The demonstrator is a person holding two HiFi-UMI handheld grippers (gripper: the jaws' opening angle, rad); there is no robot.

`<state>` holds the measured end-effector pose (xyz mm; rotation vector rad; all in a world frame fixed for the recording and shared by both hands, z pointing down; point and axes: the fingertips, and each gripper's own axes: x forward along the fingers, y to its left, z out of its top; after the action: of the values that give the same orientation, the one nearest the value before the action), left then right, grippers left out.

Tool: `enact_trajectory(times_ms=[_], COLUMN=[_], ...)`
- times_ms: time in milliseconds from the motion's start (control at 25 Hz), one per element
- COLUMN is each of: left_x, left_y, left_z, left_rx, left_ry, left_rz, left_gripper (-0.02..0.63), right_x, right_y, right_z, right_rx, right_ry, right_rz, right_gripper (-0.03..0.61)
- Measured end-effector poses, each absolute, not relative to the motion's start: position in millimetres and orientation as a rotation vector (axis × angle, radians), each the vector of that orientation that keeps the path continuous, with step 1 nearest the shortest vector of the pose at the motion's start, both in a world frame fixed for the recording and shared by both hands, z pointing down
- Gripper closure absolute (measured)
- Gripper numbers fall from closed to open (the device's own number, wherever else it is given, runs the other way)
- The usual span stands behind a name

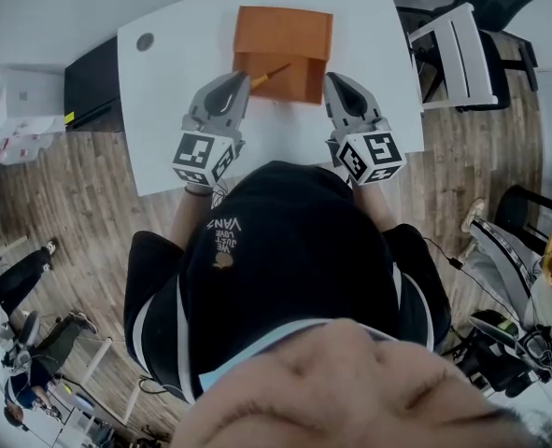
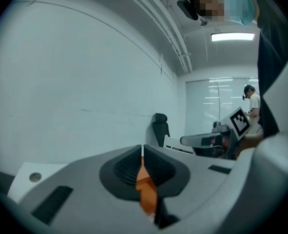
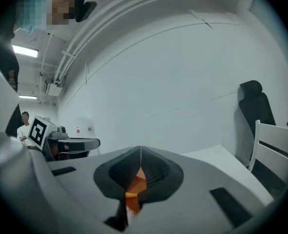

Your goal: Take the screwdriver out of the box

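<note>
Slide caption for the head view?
Left gripper and right gripper, both shut, flank the orange box on the white table, screwdriver inside.

My left gripper (image 2: pixel 143 152): jaws pressed together, ribbed black pads meet in thin line, nothing between them. Through gap under pads, sliver of orange box (image 2: pixel 146 191). White table (image 2: pixel 52 168) low at left, round grommet (image 2: pixel 35 177) set in it. Pale wall (image 2: pixel 85 82) fills most of view. Black chair (image 2: pixel 159 126) beyond jaws, by wall. My right gripper (image 2: pixel 184 140) level at right, marker cube (image 2: pixel 240 122) behind it. Ceiling light (image 2: pixel 233 36) lit. Person (image 2: pixel 253 101) stands far right, near bright window (image 2: pixel 217 101).
</note>
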<state>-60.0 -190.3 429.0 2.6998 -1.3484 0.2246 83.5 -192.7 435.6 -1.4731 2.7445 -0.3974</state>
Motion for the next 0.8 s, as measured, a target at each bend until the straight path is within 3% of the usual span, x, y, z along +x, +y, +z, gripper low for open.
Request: enact_trajectory(times_ms=[800], left_x=[-40.6], left_y=[-249.4], left_z=[433.3], left_rx=[2.820], left_ry=[-1.315], left_rz=[0.391], left_gripper=[0.589], right_x=[86.3], right_y=[-206.9], right_z=[446.5], right_rx=[-1.492], right_ry=[2.756], right_rz=[-0.434], right_gripper=[0.566])
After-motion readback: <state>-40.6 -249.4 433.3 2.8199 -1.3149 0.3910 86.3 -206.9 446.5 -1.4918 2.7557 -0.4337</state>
